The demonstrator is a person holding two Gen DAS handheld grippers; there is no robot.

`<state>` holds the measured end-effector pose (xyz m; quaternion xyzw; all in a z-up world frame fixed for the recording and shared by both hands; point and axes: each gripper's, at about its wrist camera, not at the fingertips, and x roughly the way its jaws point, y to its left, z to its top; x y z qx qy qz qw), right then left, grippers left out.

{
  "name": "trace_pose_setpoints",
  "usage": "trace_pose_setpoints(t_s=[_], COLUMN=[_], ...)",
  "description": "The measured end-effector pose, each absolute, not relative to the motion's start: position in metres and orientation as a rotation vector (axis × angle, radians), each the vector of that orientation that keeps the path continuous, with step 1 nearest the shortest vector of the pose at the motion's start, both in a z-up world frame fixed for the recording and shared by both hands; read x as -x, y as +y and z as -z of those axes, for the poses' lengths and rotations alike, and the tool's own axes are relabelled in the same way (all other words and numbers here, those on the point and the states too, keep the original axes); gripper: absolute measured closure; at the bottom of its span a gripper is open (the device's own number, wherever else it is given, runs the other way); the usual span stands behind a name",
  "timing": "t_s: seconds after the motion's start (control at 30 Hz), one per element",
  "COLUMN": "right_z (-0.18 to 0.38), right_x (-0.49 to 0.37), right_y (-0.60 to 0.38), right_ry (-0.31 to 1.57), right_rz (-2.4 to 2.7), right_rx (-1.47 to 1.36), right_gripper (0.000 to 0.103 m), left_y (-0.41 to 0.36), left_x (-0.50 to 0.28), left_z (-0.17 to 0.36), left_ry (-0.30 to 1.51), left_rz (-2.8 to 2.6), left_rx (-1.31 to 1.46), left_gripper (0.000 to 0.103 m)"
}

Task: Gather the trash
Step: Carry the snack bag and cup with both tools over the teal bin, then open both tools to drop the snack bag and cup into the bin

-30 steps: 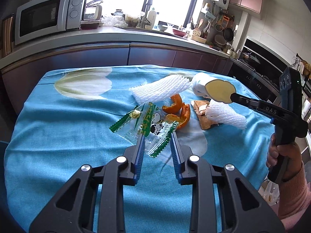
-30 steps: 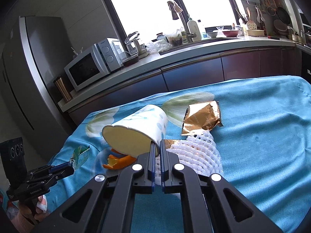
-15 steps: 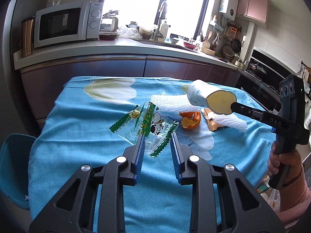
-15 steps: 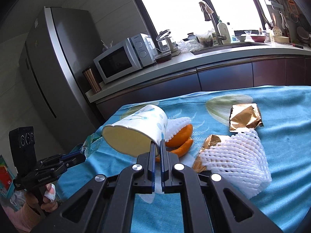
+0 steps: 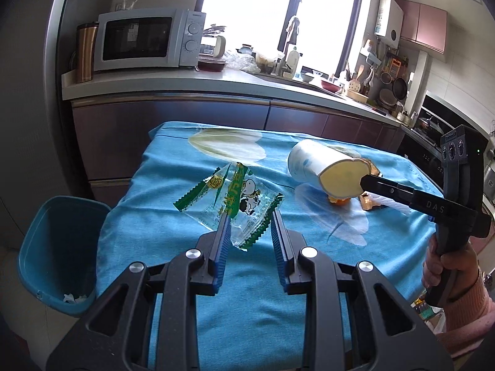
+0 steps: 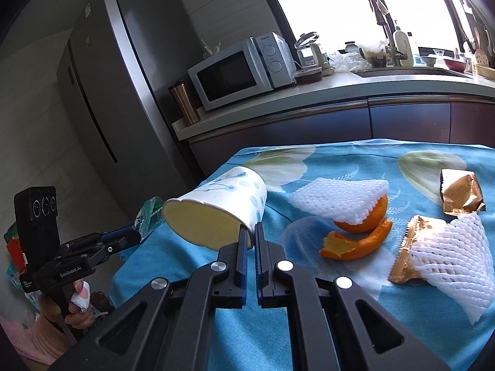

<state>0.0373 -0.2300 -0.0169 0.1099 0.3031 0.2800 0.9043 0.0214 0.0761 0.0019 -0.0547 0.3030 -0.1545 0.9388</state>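
Carrying wrapper [image 5: 235, 204] in part-open left claw [image 5: 249, 225] and paper cup [image 6: 216, 208] by its rim in closed right claw [image 6: 251, 236], above desk [image 5: 185, 278], nearing left bin [image 5: 58, 250]; risking wrapper slipping from loose grip.

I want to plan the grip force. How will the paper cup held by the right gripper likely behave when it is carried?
The paper cup probably is light and thin-walled: the right gripper lifts it by the rim alone. The rim looks slightly dented at the pinch, so it may crush under more force. Hanging sideways, it could swing or slip.
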Motion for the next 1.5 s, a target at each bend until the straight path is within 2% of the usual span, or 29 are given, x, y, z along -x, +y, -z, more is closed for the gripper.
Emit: trace_pose_setpoints(t_s=[0.73, 1.07, 1.5], right_z=[0.017, 0.024, 0.034], right_x=[-0.064, -0.074, -0.094], right_y=[-0.11, -0.054, 0.007], right_ry=[0.683, 0.723, 0.778], right_rz=[-0.819, -0.888, -0.93], right_rx=[-0.112, -0.045, 0.053], right_gripper=[0.1, 0.1, 0.1], left_y=[0.197, 0.248, 0.277], left_x=[0.011, 0.005, -0.018], left_z=[-0.006, 0.016, 0.047], left_ry=[0.592, 0.634, 0.7], left_rz=[0.048, -0.041, -0.105], left_rx=[0.202, 0.261, 0.305], left_gripper=[0.076, 0.076, 0.075])
